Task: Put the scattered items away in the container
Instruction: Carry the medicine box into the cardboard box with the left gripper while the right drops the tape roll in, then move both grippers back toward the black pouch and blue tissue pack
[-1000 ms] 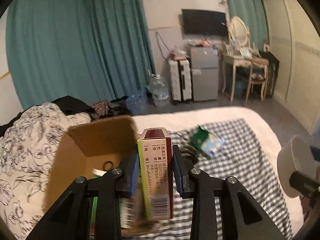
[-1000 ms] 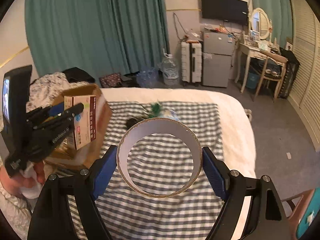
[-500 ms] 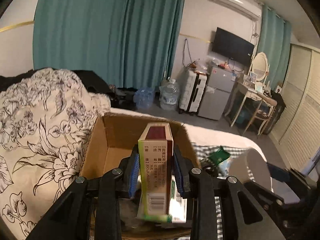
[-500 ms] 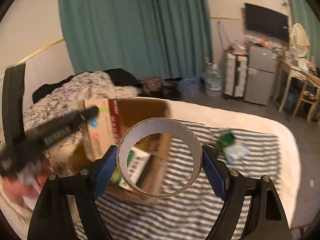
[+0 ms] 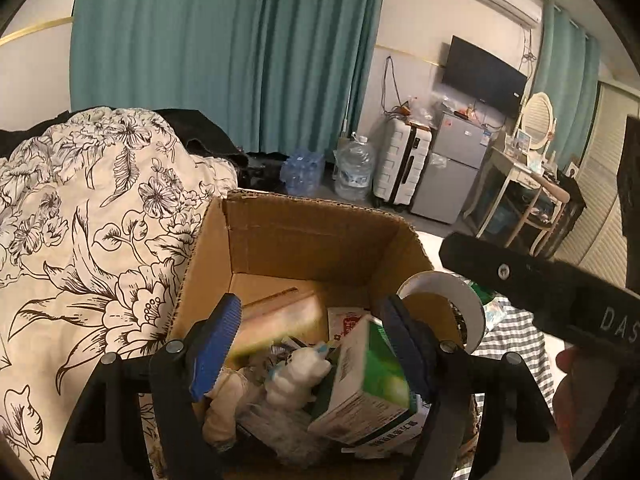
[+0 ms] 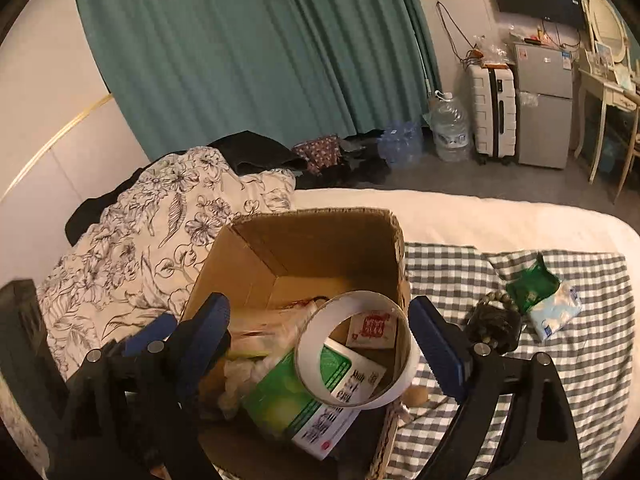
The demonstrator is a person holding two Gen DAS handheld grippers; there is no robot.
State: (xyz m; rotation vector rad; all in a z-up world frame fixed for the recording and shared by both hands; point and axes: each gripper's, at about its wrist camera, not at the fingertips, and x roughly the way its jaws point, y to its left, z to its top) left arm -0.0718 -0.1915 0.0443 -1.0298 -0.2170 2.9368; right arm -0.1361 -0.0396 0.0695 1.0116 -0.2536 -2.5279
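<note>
Both claws, left (image 5: 310, 344) and right (image 6: 320, 340), hang spread above the cardboard box (image 6: 320, 240).

Your left gripper (image 5: 310, 344) hangs with jaws spread wide; your right gripper (image 6: 320, 344) likewise gapes, jaws apart.

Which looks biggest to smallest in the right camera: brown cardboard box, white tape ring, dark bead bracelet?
1. Brown cardboard box
2. White tape ring, though it is nearer the camera
3. Dark bead bracelet

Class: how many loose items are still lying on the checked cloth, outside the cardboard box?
2: a bead bracelet just right of the box, and a green-and-blue packet further right. Others may be hidden behind the grippers.
</note>
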